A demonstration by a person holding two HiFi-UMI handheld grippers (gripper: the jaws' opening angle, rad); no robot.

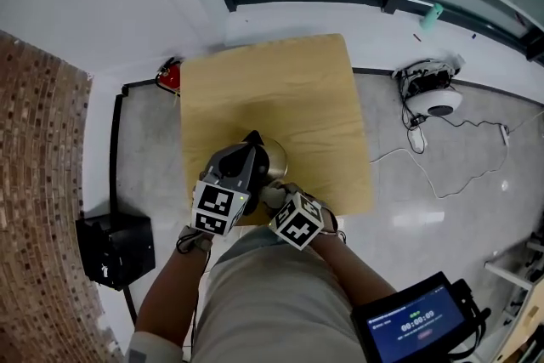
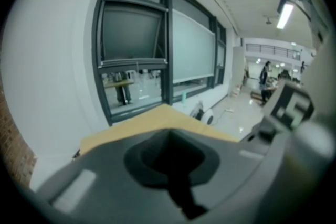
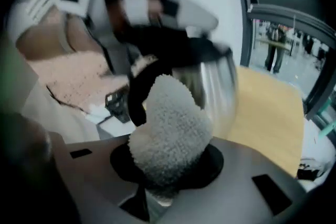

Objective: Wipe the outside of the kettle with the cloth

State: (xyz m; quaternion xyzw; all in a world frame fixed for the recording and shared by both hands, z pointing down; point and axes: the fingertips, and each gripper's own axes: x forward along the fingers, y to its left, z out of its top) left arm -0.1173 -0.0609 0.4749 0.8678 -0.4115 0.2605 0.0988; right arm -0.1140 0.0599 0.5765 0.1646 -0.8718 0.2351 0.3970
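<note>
Kettle (image 1: pixel 274 157) on table (image 1: pixel 280 89), near front edge; left gripper (image 1: pixel 246 159) above kettle; right gripper (image 1: pixel 274 198) with cloth (image 3: pixel 168 128) just right; box (image 1: pixel 115 249) on floor, left of table.

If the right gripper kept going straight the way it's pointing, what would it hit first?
Probably the kettle: the right gripper, shut on the cloth, points at its shiny side, so the cloth would touch first. Depth is unclear.

Fluffy pale cloth (image 3: pixel 168 123) against shiny steel kettle (image 3: pixel 212 86).
</note>
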